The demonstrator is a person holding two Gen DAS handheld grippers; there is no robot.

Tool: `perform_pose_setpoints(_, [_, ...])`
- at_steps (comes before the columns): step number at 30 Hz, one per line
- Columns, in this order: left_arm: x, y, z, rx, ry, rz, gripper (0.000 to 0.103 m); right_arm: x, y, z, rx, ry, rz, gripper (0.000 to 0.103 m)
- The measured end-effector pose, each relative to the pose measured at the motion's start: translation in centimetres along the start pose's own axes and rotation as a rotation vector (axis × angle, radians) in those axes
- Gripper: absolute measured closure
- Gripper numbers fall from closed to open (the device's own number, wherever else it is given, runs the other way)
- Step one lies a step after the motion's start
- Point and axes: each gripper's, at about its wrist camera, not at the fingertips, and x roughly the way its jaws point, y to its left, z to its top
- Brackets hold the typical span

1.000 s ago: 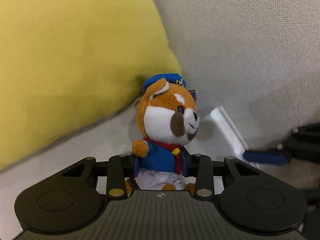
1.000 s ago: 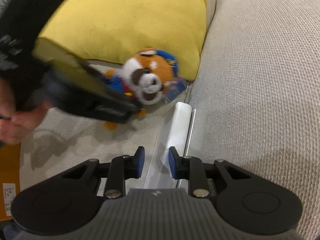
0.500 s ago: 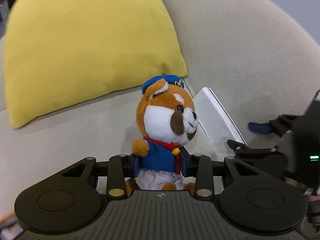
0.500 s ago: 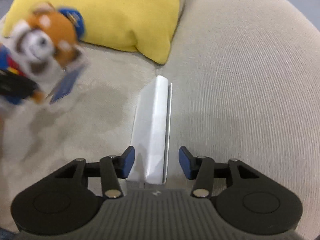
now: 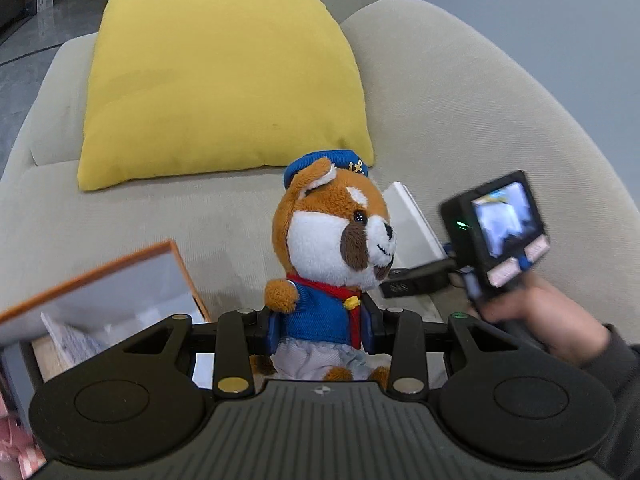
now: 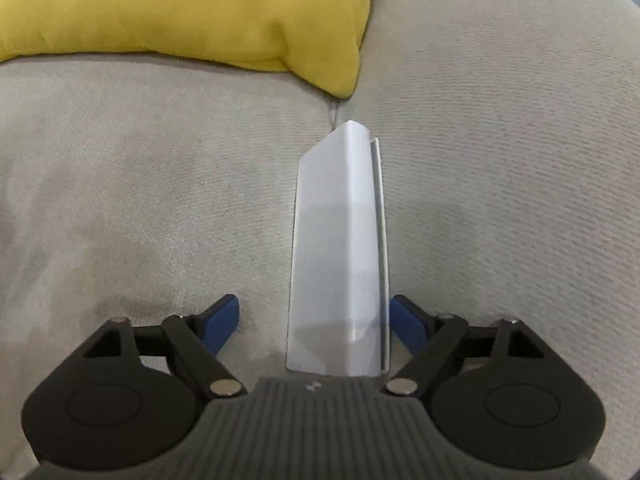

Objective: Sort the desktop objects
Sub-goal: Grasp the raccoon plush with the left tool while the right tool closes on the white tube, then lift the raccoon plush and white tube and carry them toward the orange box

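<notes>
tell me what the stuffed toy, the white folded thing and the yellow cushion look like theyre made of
Stuffed toy: soft plush, with fuzzy orange and white pile and a blue woven-looking jacket.
White folded thing: smooth and thin, with a slight sheen and a crisp fold. It looks like coated card or thin plastic; which one is unclear.
Yellow cushion: matte woven fabric over soft filling, judging by its creases and puffy corners.
</notes>
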Motion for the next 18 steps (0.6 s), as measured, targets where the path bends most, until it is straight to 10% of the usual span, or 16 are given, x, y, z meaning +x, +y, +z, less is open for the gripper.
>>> perform_pose_setpoints(18, [-3.6,-0.1,-2.1,-0.035,-0.062,0.003,0.061,-0.6,-4.2,1.8,0.142,0.044,0.21,0.054])
